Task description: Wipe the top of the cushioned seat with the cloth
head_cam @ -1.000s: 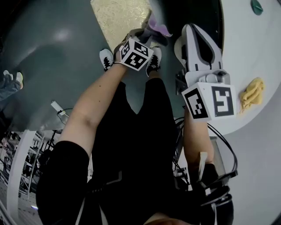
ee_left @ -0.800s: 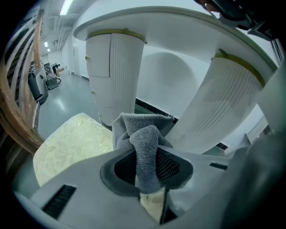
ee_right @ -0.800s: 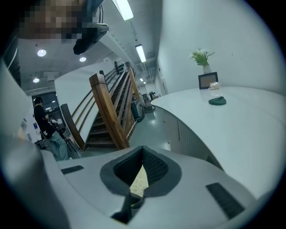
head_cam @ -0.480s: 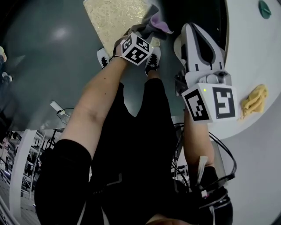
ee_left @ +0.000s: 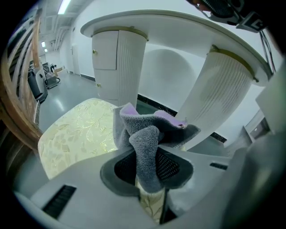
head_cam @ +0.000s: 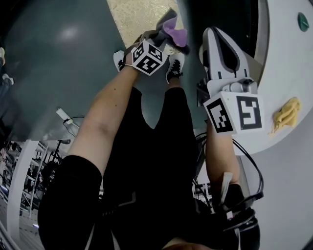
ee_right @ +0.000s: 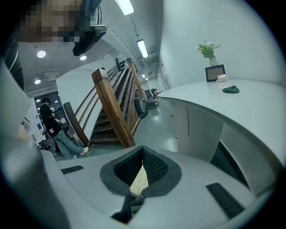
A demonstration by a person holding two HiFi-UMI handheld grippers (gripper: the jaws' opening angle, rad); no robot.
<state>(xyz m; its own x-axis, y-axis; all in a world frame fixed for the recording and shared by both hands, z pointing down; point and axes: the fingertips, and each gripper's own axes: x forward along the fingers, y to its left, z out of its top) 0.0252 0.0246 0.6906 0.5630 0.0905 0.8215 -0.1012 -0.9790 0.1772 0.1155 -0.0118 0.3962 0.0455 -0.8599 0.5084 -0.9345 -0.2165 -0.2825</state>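
Observation:
The cushioned seat (head_cam: 139, 14), pale gold with a leaf pattern, lies on the floor at the top of the head view, ahead of the person's shoes. My left gripper (head_cam: 157, 36) reaches down toward its near edge, shut on a grey and purple cloth (head_cam: 171, 29) that bunches up past the jaws. In the left gripper view the cloth (ee_left: 147, 143) fills the left gripper (ee_left: 149, 167), and the seat (ee_left: 76, 134) lies beyond it to the left. My right gripper (head_cam: 222, 36) is held up beside the counter, shut and empty; its jaws (ee_right: 143, 154) meet at the tips.
A curved white counter (head_cam: 288, 58) on the right carries a yellow rag (head_cam: 285, 113) and a green object (head_cam: 303, 22). White fluted pedestals (ee_left: 223, 103) stand behind the seat. A wooden staircase (ee_right: 111, 107) and a standing person (ee_right: 51, 125) are farther off. Cables hang at the waist.
The seat has slid toward the top edge of the head view and less of it shows. The cloth now sticks up more above the left gripper. The right gripper has hardly moved.

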